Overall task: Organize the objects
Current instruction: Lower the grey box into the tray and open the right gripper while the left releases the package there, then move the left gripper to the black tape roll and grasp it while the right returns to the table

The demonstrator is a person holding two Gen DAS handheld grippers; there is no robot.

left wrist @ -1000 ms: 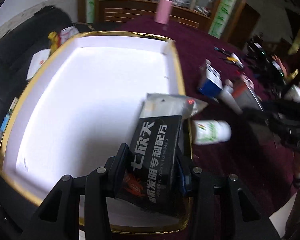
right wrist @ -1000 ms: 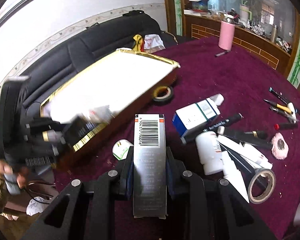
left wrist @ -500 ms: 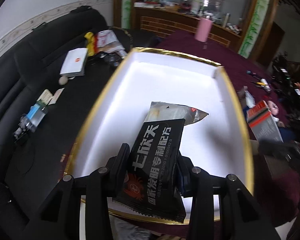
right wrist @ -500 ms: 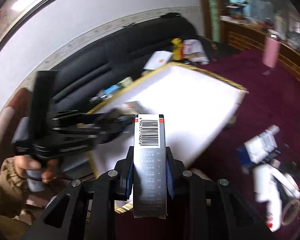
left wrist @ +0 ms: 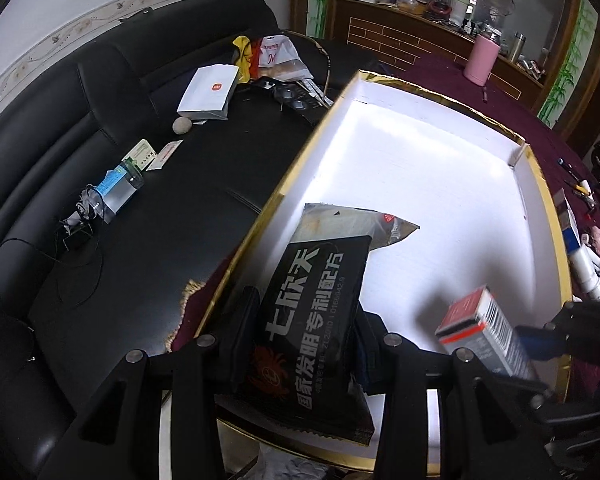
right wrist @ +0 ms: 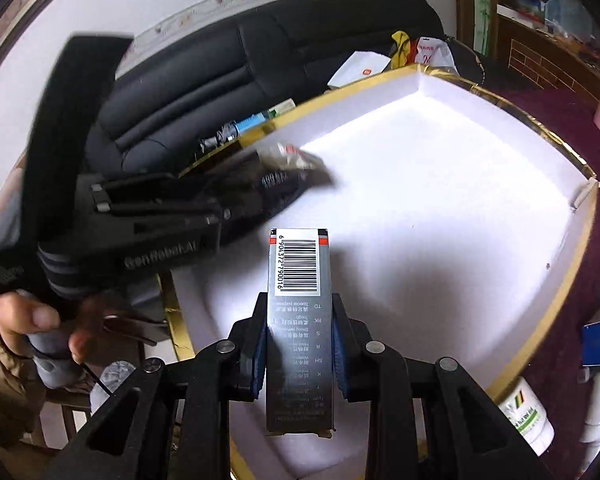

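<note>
Over the white gold-rimmed tray (left wrist: 440, 160) both claws were hanging, each one loaded. Left claw (left wrist: 306, 344) was clenched on a black packet (left wrist: 312, 320) with white Chinese lettering, its silvery crumpled top end poking out past the fingers above the tray's near-left corner. Right claw (right wrist: 299, 344) was squeezing a slim grey box (right wrist: 299, 320) with a barcode label, blue pads tight on both long sides, box standing up along the fingers above the tray's near edge.

Compared to a second back, pretty big change. The left claw's camera was seeing the tray's right rim then, with the maroon tabletop (left wrist: 512, 108) and its clutter beside it; now it had swung over to the tray's left rim, so the black sofa (left wrist: 140, 160) with the white flat box (left wrist: 210, 92) and plastic bottle (left wrist: 118, 192) filled that side. The right claw used to be off beyond the tray's right side over the tabletop, with tape rolls and tubes under it; now it was over the tray's white floor, and the grey box showed up blurry in the left view at the tray's near-right corner (left wrist: 484, 336). Grip on both things looked the same as before.

A person's hand (right wrist: 36, 320) was wrapped round the left claw's handle, just off the tray's near-left corner. A white bottle with a green label (right wrist: 528, 416) stood just outside the tray's right rim.
</note>
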